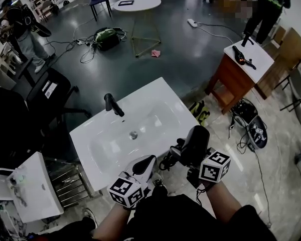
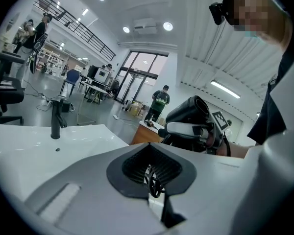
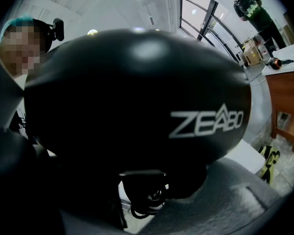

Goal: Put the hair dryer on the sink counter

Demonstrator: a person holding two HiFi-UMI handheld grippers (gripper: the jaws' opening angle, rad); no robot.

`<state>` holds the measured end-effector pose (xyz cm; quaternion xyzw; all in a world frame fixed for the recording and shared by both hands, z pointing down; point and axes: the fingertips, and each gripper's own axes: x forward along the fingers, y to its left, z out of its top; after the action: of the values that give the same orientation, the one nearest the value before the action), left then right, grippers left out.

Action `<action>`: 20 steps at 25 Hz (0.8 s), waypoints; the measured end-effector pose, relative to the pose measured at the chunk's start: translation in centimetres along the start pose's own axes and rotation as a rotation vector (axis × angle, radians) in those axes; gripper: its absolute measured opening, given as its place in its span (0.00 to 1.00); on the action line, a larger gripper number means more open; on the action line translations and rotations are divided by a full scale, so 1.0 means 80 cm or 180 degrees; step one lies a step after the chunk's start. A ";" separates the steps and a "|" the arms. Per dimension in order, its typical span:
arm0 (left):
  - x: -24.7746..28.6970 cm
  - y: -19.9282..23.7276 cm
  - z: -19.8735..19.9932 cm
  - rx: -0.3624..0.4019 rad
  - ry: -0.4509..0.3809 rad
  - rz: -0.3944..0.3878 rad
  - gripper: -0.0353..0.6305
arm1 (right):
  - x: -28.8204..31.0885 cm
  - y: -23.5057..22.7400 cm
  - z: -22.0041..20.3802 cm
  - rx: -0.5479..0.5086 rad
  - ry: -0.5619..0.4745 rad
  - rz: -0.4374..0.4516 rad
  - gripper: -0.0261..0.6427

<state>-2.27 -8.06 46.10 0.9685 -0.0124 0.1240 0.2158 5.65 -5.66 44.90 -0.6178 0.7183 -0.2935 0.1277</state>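
Note:
A black hair dryer [image 1: 194,142] hangs just off the front right edge of the white sink counter [image 1: 158,95], with my right gripper [image 1: 187,152] shut on it. In the right gripper view the dryer's body [image 3: 137,102] fills the frame, and its coiled cord [image 3: 144,199] dangles below. My left gripper [image 1: 144,163] is beside it at the counter's front edge, jaws shut with nothing seen between them. From the left gripper view the dryer [image 2: 188,112] is to the right and the black faucet [image 2: 55,121] stands far left on the counter [image 2: 19,148].
The faucet [image 1: 112,104] stands at the basin's back left. A wooden side table [image 1: 241,72] with a black tool [image 1: 239,55] is at the right, with bags [image 1: 248,115] on the floor. A black office chair [image 1: 50,92] and a white stand [image 1: 35,187] are left. People stand at the back.

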 end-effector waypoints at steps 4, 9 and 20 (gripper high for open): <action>0.010 0.025 0.007 -0.0012 0.0002 -0.0017 0.06 | 0.031 -0.013 0.011 0.0005 0.0010 -0.0002 0.34; 0.016 0.059 0.018 -0.0065 -0.0021 0.0037 0.06 | 0.066 -0.020 0.026 -0.0069 0.0040 0.0025 0.34; 0.026 0.081 0.045 -0.0056 -0.0157 0.0107 0.06 | 0.094 -0.027 0.056 -0.0176 0.0093 0.0106 0.34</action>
<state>0.12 -15.34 46.15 0.9689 -0.0351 0.1036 0.2218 8.32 -14.19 43.93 -0.6046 0.7381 -0.2804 0.1050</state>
